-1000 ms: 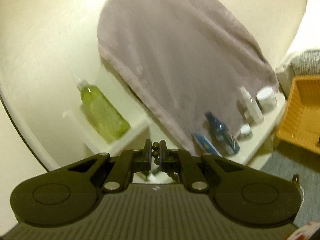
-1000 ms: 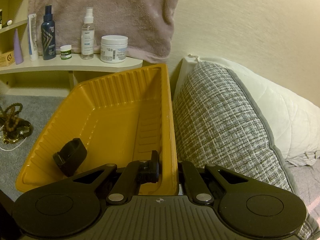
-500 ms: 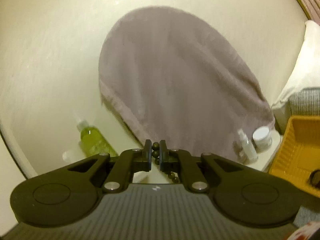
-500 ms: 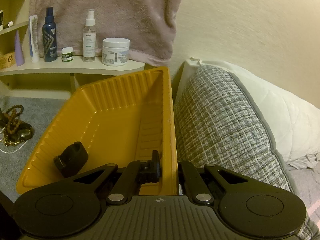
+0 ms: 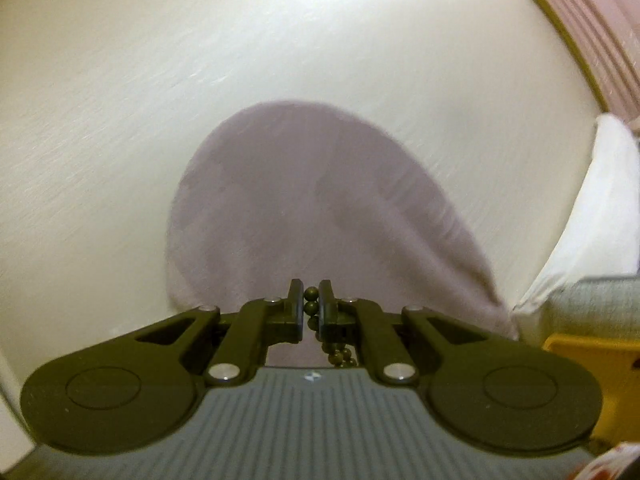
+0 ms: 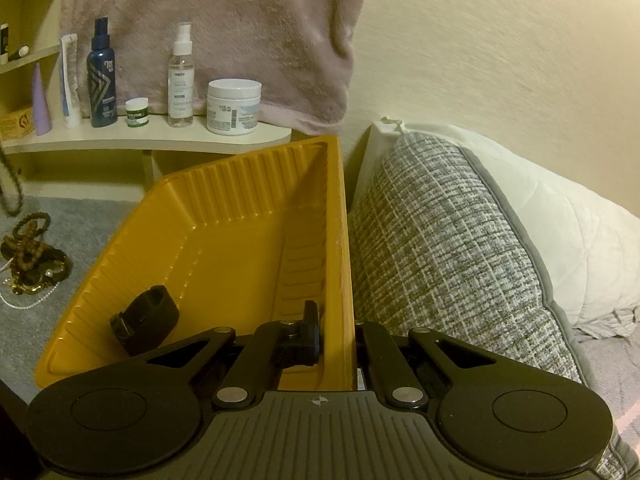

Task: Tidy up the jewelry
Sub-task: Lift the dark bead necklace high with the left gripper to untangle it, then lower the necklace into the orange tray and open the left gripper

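You've got the bead necklace pinched in your left gripper, dangling clear, while your right gripper clamps the yellow bin wall, probably steadying it for the drop

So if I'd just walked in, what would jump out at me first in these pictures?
Probably the bright yellow tray, tilted on the grey carpet beside a tweed pillow, with the right gripper clamped on its side wall and a black band lying inside. Next, the dark bead necklace pinched in the left gripper, held up before a mauve towel on the wall.
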The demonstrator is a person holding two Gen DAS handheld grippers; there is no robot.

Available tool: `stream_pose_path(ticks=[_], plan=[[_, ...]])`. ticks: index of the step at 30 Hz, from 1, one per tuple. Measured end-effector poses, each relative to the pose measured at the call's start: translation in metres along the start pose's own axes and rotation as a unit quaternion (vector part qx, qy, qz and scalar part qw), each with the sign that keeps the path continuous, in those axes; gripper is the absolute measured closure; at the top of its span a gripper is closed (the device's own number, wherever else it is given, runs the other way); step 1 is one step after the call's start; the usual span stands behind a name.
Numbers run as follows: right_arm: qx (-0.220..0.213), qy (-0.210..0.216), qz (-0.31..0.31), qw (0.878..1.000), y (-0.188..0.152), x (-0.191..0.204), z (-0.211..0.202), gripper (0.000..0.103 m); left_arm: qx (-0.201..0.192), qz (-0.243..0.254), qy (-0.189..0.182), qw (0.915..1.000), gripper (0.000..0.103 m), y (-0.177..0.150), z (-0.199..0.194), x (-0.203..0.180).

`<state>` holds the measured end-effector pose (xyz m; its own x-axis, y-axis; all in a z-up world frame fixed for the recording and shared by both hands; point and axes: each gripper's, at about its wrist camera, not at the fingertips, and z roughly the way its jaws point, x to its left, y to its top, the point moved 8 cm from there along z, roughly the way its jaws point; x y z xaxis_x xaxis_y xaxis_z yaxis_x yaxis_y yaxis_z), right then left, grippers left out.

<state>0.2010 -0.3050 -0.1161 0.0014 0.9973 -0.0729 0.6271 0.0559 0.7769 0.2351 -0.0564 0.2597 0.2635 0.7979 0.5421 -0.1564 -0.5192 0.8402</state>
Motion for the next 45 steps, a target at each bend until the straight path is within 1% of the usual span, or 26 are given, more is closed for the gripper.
stream_pose_path(ticks=[5,10,13,16,22,26,28,30,37,41,45], plan=[[-0.001,0.0,0.0,1.0,0.0,0.001,0.0,0.1,-0.026,-0.012,-0.041,0.9988,0.097,0.025,0.011,-0.031],[-0.001,0.001,0.0,1.0,0.0,0.001,-0.001,0.1,-0.042,-0.026,-0.078,0.9957,0.097,0.042,0.027,-0.055],[-0.001,0.001,0.001,1.0,0.0,0.001,-0.001,0.1,-0.037,-0.031,-0.109,0.9929,0.097,0.043,0.038,-0.074],[0.0,0.002,0.002,1.0,0.001,0.001,0.0,0.1,-0.018,-0.028,-0.142,0.9894,0.097,0.037,0.051,-0.095],[0.0,0.003,0.002,1.0,0.0,0.001,0.0,0.1,0.033,-0.026,-0.201,0.9787,0.097,0.01,0.077,-0.132],[0.001,0.003,0.001,1.0,0.0,0.0,0.001,0.1,0.064,-0.006,-0.246,0.9672,0.097,-0.015,0.092,-0.16],[0.002,0.004,0.002,1.0,0.0,0.0,0.001,0.1,0.079,0.008,-0.262,0.9619,0.097,-0.028,0.098,-0.175],[0.002,0.004,0.003,1.0,0.0,0.0,0.001,0.1,0.097,0.021,-0.271,0.9575,0.097,-0.042,0.108,-0.187],[0.004,0.004,0.005,1.0,-0.001,0.0,0.003,0.1,0.152,0.046,-0.301,0.9403,0.096,-0.085,0.12,-0.226],[0.004,0.004,0.006,1.0,-0.001,-0.001,0.003,0.1,0.173,0.052,-0.312,0.9329,0.096,-0.105,0.122,-0.232],[0.004,0.003,0.008,1.0,-0.001,-0.001,0.004,0.1,0.182,0.048,-0.315,0.9302,0.096,-0.118,0.121,-0.24]])
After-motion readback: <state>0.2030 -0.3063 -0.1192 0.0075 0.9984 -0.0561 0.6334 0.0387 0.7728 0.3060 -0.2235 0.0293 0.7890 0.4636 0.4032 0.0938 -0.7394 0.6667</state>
